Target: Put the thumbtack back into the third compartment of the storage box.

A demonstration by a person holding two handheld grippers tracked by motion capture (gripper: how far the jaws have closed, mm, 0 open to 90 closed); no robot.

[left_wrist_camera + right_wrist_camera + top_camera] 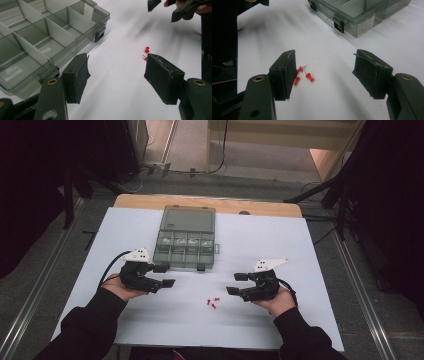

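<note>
Three red push pins [213, 302] lie loose on the white sheet between my two hands, near the front. An open grey compartment box [186, 237] sits behind them, its lid folded back. My left gripper [165, 276] is open beside the box's front left corner, nothing between its jaws. In the left gripper view the pins [146, 53] lie just past the right jaw and the box [42, 37] is at upper left. My right gripper [235, 284] is open, right of the pins. In the right gripper view the pins [303, 74] lie by the left jaw, nothing between the pads.
The white sheet [300, 245] covers a wooden table [210, 202] whose far edge shows behind the box. The box's latches [339, 23] face the front. Metal rails run along both sides of the table. My sleeves come in from the bottom edge.
</note>
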